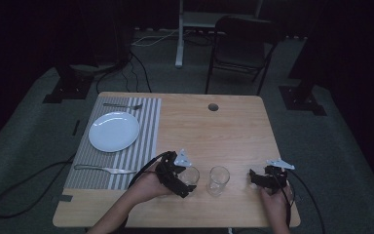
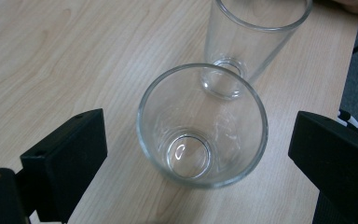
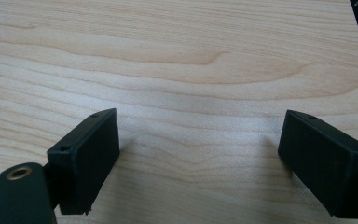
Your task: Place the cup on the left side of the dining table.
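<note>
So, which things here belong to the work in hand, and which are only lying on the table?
In the work:
- near glass, upright between the open jaws of the left gripper, not yet gripped
- second glass just behind it
- right gripper, open over bare table

Lying about:
- white plate
- striped placemat
- fork
- knife

The high view is dim, with the upper corners of the frame lost in near-black. The counter (image 1: 214, 131) is evenly lit in both gripper views, where soft shadows are cast beneath the jaws. Faint glare is seen on the nearer glass (image 2: 202, 126).
</note>
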`<state>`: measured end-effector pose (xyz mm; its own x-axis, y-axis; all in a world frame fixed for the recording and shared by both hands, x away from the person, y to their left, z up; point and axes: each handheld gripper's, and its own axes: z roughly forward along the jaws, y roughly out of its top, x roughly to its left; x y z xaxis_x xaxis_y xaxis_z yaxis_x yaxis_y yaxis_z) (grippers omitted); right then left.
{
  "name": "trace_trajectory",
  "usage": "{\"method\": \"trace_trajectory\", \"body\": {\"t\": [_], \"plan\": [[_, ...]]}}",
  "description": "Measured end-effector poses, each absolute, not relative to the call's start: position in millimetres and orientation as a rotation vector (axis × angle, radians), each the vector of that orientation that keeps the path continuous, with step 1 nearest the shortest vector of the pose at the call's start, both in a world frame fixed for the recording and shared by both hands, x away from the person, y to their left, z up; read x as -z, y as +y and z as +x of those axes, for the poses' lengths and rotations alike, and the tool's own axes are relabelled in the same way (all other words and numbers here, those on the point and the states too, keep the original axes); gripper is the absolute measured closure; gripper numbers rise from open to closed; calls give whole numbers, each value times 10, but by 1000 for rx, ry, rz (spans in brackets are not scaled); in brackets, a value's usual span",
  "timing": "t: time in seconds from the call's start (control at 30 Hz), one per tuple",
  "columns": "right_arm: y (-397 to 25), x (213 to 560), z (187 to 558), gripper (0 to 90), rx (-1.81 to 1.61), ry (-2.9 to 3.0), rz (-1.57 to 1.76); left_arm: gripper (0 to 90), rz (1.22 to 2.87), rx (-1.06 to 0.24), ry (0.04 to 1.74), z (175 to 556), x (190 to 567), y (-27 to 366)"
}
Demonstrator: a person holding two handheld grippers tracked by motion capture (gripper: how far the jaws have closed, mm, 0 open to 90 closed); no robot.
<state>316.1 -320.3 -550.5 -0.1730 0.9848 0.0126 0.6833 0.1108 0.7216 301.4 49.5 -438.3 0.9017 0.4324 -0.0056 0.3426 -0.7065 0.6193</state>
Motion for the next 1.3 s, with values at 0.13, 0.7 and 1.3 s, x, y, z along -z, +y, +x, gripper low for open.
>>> {"method": "trace_trajectory", "body": {"t": [0.13, 0.7, 1.3], "plan": [[-3203, 5505, 3161, 121, -829, 1916, 1617, 49, 2450, -185, 544, 3020, 4400, 441], [-3203, 5505, 3161, 121, -829, 1916, 1617, 127, 2607, -146, 560, 3118, 4426, 271], [-3207, 5504, 3161, 121, -831, 1920, 1614, 290, 2717, -144, 489, 3181, 4334, 157]]}}
